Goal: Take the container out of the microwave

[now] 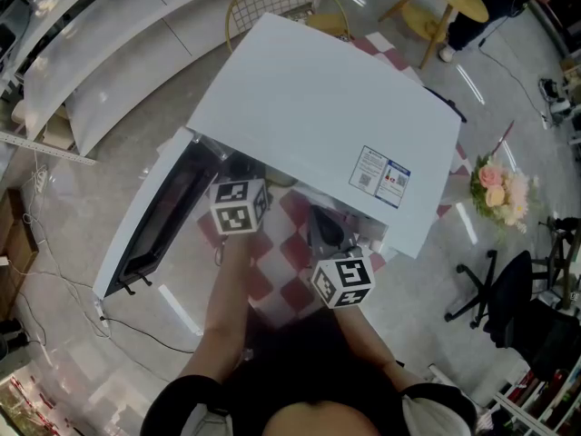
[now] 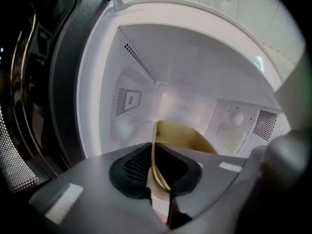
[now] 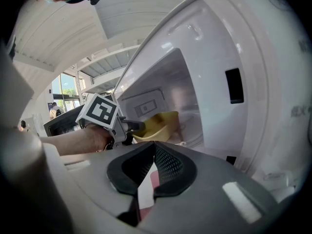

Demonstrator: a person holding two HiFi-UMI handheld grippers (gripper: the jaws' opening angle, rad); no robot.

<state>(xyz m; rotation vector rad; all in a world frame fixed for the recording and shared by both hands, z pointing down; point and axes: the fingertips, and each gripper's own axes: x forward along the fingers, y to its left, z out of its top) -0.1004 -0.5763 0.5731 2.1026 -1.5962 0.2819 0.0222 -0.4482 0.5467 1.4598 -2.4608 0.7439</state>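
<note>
The left gripper reaches into the open white microwave. Its jaws pinch the thin rim of the yellow container, which is inside the cavity. The right gripper hangs just outside the opening, its jaws pressed together on nothing.

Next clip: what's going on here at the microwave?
A person with a gripper in each hand is working at a white microwave whose door is swung open. The left gripper reaches into the cavity and is clamped on the rim of a yellow container, which is inside the microwave, not yet taken out. The right gripper hangs in front of the opening, shut and empty.
</note>
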